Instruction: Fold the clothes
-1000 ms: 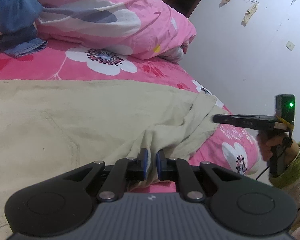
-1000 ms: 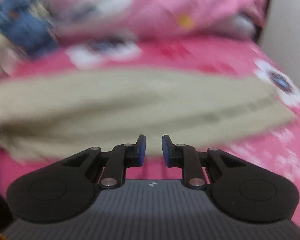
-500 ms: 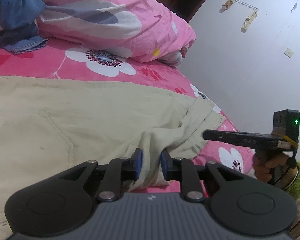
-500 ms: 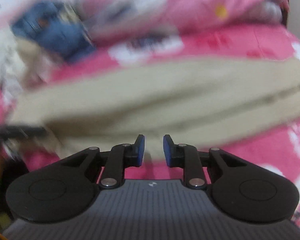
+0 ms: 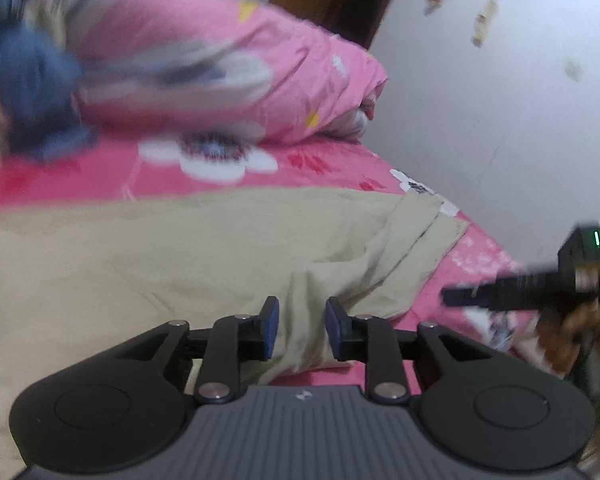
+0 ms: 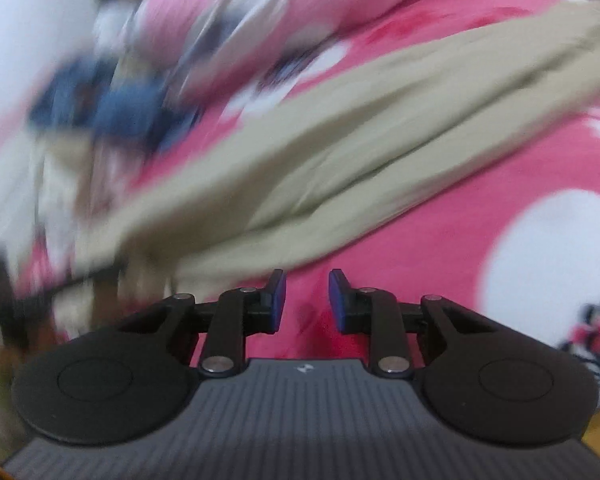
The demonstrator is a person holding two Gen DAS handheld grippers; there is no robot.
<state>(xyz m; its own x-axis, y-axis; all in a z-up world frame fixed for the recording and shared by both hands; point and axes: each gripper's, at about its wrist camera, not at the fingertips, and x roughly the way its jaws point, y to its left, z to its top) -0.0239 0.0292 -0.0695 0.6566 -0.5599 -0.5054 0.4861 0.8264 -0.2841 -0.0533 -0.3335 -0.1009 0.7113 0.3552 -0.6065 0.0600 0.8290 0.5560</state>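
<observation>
Left hand-held gripper has just been opening, spread, trouser fold loose between pads. Right hand-held gripper spread, empty over bed.

Indoor light dim, soft, even; no glare, no hard shadows. Both views show fisheye bending at the edges. Left wrist view: pink quilt and blue garment smeared by motion blur. Right wrist view: heavy streaked blur across the bed; only the gripper body is sharp.
</observation>
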